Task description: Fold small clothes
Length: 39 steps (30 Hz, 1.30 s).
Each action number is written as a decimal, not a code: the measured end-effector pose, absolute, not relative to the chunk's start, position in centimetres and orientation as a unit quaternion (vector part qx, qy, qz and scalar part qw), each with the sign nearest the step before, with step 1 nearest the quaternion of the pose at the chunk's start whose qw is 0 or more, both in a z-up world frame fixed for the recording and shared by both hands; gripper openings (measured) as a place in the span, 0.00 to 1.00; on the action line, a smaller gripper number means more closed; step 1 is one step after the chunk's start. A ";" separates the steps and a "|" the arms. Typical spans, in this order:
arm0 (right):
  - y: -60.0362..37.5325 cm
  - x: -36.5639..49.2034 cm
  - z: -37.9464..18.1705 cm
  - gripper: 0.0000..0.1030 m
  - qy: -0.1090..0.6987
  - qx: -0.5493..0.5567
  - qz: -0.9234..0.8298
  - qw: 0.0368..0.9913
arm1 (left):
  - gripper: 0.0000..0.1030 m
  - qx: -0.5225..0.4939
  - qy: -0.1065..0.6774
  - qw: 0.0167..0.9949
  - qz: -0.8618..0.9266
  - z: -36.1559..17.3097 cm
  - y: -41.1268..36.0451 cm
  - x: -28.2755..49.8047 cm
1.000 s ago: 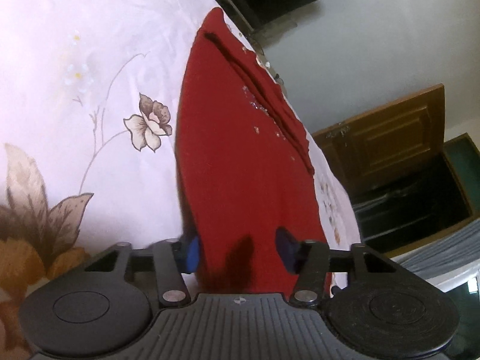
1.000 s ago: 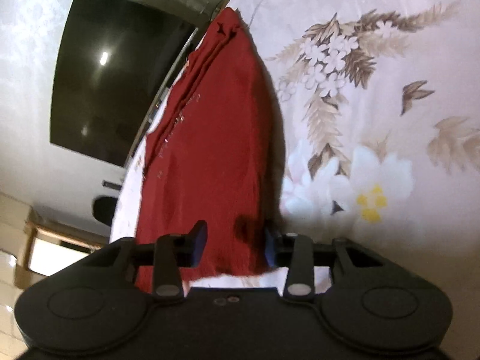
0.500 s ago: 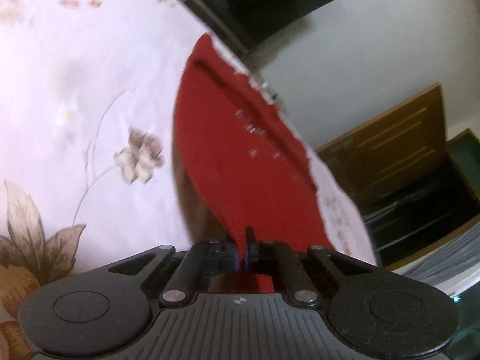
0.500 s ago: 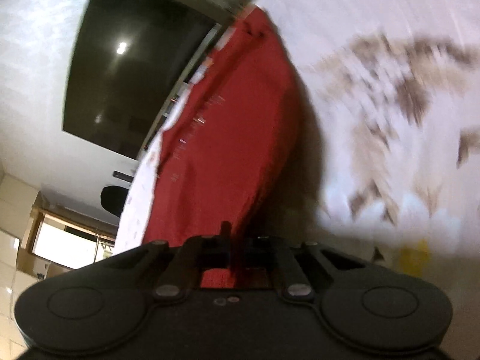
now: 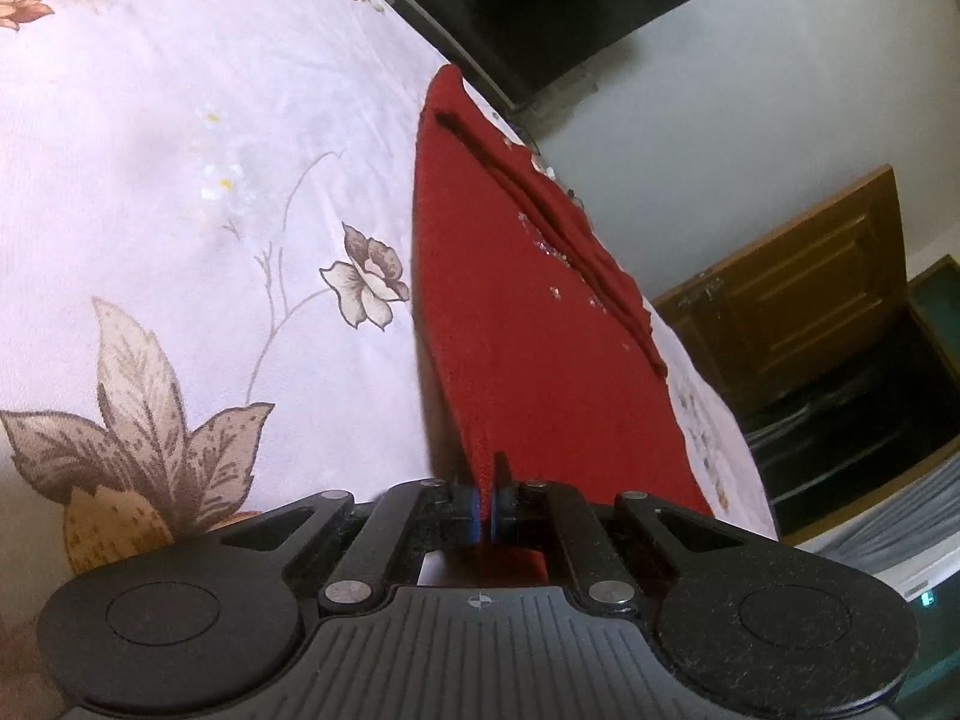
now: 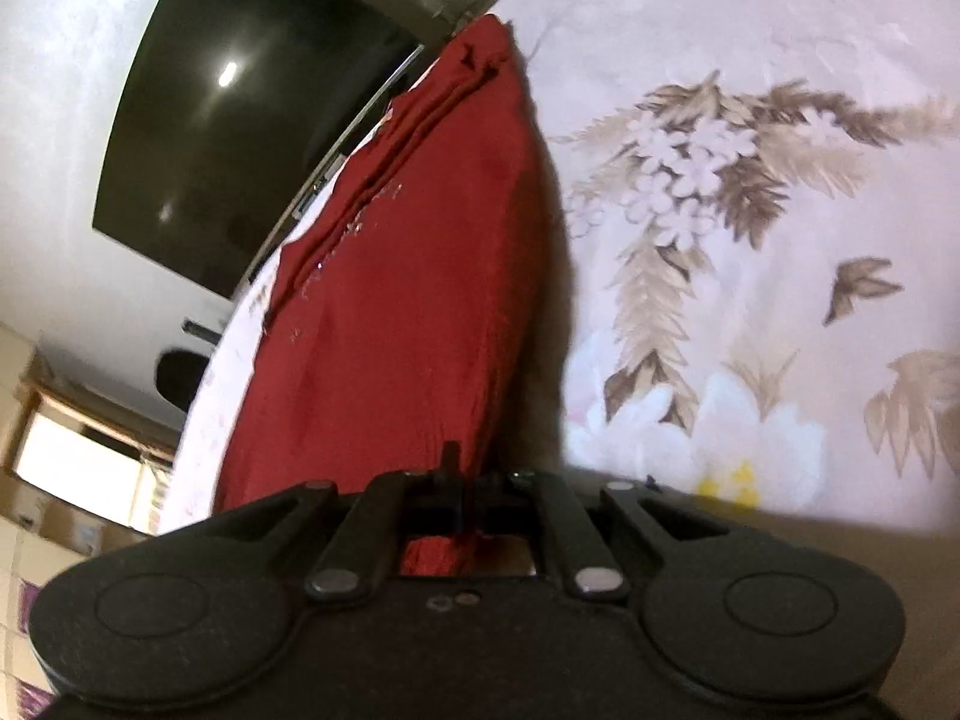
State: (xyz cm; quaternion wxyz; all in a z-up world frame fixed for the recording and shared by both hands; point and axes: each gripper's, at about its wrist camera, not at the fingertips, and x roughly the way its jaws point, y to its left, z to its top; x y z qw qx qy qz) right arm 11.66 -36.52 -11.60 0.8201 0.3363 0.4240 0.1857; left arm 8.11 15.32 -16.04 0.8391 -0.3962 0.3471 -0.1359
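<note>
right tongs pinching red garment edge, floral bedsheet, dark screen

A pale bedsheet printed with brown leaves and flowers covers the bed. Beyond its far edge, a large dark television screen hangs on a white wall, reflecting a ceiling light. A brown wooden cabinet stands by the wall.

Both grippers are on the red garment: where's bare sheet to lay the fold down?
Left gripper and right gripper both pinch the red garment's near edge. Bare floral sheet spreads wide beside its left edge and again beside its right edge. Beyond the garment it is tight: the bed ends near the dark screen.
</note>
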 end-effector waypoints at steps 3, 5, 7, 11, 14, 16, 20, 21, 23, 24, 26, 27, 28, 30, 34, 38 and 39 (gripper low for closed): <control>-36.8 11.8 -11.8 0.04 0.423 0.342 0.187 0.818 | 0.04 -0.392 0.346 0.842 -0.133 -16.0 15.1 8.1; -36.9 11.7 -11.9 0.04 0.422 0.342 0.187 0.818 | 0.04 -0.390 0.345 0.844 -0.132 -15.9 15.2 7.7; -36.8 11.7 -12.0 0.04 0.423 0.344 0.185 0.818 | 0.03 -0.386 0.344 0.846 -0.129 -15.6 15.2 7.3; -36.3 11.5 -11.0 0.05 0.417 0.331 0.184 0.826 | 0.03 -0.382 0.327 0.855 -0.125 -14.4 15.3 7.0; -35.8 11.5 -9.4 0.05 0.401 0.321 0.192 0.836 | 0.03 -0.382 0.305 0.862 -0.131 -13.0 15.5 7.2; -35.5 11.6 -8.4 0.05 0.389 0.310 0.193 0.846 | 0.03 -0.379 0.293 0.867 -0.136 -11.9 15.6 7.9; -34.6 12.7 -5.4 0.05 0.357 0.266 0.198 0.873 | 0.03 -0.371 0.270 0.874 -0.157 -9.1 15.7 10.3; -34.3 13.2 -4.6 0.05 0.349 0.254 0.199 0.880 | 0.03 -0.370 0.265 0.876 -0.161 -8.5 15.8 10.9; -33.9 14.7 -2.7 0.05 0.329 0.228 0.199 0.894 | 0.03 -0.364 0.250 0.882 -0.167 -6.9 16.1 12.6; -33.8 15.5 -1.8 0.05 0.320 0.220 0.200 0.899 | 0.03 -0.362 0.242 0.884 -0.169 -6.1 16.2 13.4; -33.6 17.3 -0.2 0.05 0.304 0.208 0.201 0.908 | 0.03 -0.358 0.230 0.889 -0.172 -4.7 16.4 15.4; -33.6 18.2 0.4 0.05 0.297 0.205 0.202 0.911 | 0.03 -0.353 0.226 0.892 -0.171 -4.2 16.5 16.4; -33.5 19.1 1.1 0.05 0.289 0.202 0.205 0.913 | 0.03 -0.348 0.224 0.895 -0.168 -3.6 16.4 17.5; -33.3 21.2 2.3 0.05 0.276 0.199 0.209 0.917 | 0.03 -0.341 0.220 0.900 -0.162 -2.6 16.7 19.6; -32.8 25.5 3.9 0.05 0.264 0.185 0.214 0.922 | 0.03 -0.332 0.213 0.906 -0.155 -1.1 16.9 23.7; -32.9 29.4 4.2 0.05 0.264 0.181 0.216 0.922 | 0.03 -0.320 0.214 0.910 -0.154 -0.4 16.7 27.8; -33.0 30.7 4.1 0.05 0.267 0.183 0.216 0.921 | 0.03 -0.316 0.216 0.911 -0.152 -0.3 16.6 28.8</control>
